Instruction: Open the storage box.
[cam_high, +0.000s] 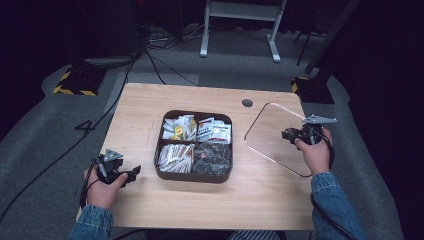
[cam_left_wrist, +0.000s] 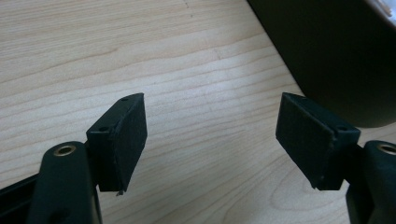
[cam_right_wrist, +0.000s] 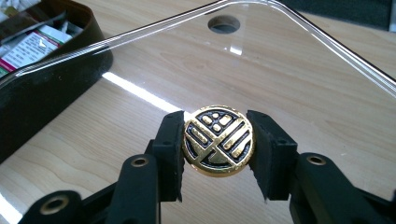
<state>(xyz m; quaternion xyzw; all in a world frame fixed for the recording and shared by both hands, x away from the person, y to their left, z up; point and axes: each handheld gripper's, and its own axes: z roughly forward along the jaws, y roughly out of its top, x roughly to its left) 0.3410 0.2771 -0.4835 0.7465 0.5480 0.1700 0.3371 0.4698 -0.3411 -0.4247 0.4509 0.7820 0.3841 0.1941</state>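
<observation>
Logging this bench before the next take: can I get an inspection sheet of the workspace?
Surface: wooden table, with a round hole near the far edge.
Job's things: clear lid off the box, at its right; gold-and-black knob at its middle. Dark box with four compartments of packets, open.
Clutter: nothing seen.
Grippers: right gripper shut on the knob. Left gripper open over bare wood beside the box, holding nothing.
Cables: one trails from each gripper; more cables run across the floor beyond the table.
Surroundings: grey carpet, white frame legs, hazard-striped bases, dark room.
</observation>
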